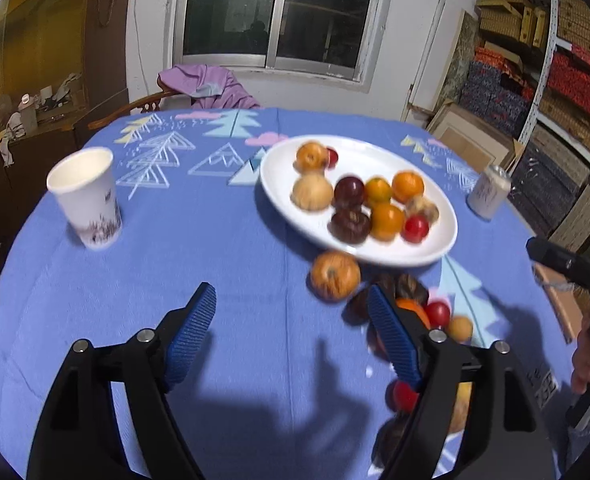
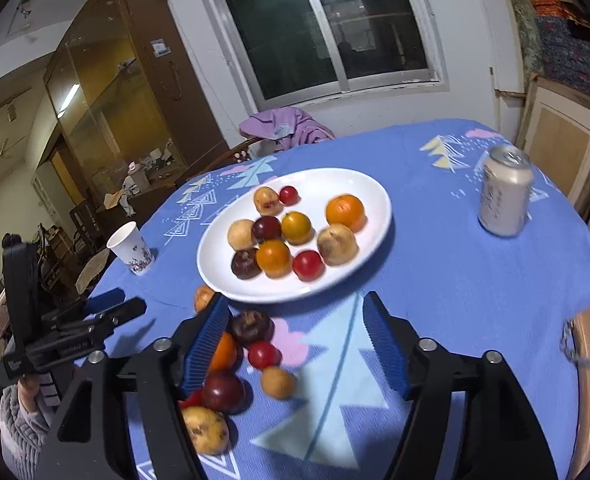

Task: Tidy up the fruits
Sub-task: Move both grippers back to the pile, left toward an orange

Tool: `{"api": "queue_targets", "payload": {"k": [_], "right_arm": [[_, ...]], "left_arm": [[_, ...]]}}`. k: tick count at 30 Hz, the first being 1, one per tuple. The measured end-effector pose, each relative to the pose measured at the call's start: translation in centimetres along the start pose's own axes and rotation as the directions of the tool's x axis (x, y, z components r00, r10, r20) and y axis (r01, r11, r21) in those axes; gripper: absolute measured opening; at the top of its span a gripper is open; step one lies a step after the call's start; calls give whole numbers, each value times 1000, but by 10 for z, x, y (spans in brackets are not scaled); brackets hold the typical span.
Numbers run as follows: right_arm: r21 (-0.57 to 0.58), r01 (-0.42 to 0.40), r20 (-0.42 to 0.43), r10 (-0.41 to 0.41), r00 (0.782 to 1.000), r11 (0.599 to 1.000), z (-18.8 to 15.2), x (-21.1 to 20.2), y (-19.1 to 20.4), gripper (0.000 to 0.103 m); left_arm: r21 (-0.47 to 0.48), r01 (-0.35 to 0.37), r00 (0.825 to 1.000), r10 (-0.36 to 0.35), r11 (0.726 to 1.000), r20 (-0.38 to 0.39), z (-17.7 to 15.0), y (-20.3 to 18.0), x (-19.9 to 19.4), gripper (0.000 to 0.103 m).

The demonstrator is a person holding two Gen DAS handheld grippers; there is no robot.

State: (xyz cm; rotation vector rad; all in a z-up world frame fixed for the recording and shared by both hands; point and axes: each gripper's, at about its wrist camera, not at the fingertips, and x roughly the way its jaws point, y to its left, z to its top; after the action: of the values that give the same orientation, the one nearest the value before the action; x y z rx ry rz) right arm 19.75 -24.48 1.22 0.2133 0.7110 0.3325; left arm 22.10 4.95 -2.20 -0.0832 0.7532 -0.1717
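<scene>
Left gripper (image 1: 291, 330): jaws apart with nothing between them, only bare blue tablecloth (image 1: 215, 272); we note it sits left of the loose fruit.
Right gripper (image 2: 295, 344): jaws spread and empty as well; its left pad stands just beside the loose pile.
Plate (image 2: 359, 184): white, holding about ten fruits: oranges, dark plums, small red ones, pale brown ones.
Loose fruit (image 2: 255, 356): a cluster lies on the cloth just in front of the plate; we count roughly seven or eight pieces, some hidden behind the fingers.
Step in hand: between picks, we judge; both grippers free and ready for another piece.
Next move: close on one loose fruit, such as the red one (image 2: 262, 354), then carry it over the rim.
Caution: round fruit may roll when nudged; neighbours touch.
Bystanders: paper cup (image 1: 87, 196) and can (image 2: 505, 194) stand well apart.
</scene>
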Motion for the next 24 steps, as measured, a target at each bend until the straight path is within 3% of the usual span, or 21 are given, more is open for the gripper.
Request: {"api": "queue_targets", "payload": {"k": [9, 21, 24], "right_arm": [[98, -2, -29, 5, 1000, 995, -11, 1, -22, 74], [99, -23, -22, 26, 999, 995, -11, -2, -19, 77], [103, -27, -26, 30, 999, 994, -11, -2, -20, 77]], "left_arm": [[142, -17, 1000, 17, 990, 2, -14, -48, 7, 85], [188, -5, 997, 19, 982, -70, -11, -76, 44, 85], [202, -31, 997, 44, 979, -59, -14, -72, 47, 95]]}}
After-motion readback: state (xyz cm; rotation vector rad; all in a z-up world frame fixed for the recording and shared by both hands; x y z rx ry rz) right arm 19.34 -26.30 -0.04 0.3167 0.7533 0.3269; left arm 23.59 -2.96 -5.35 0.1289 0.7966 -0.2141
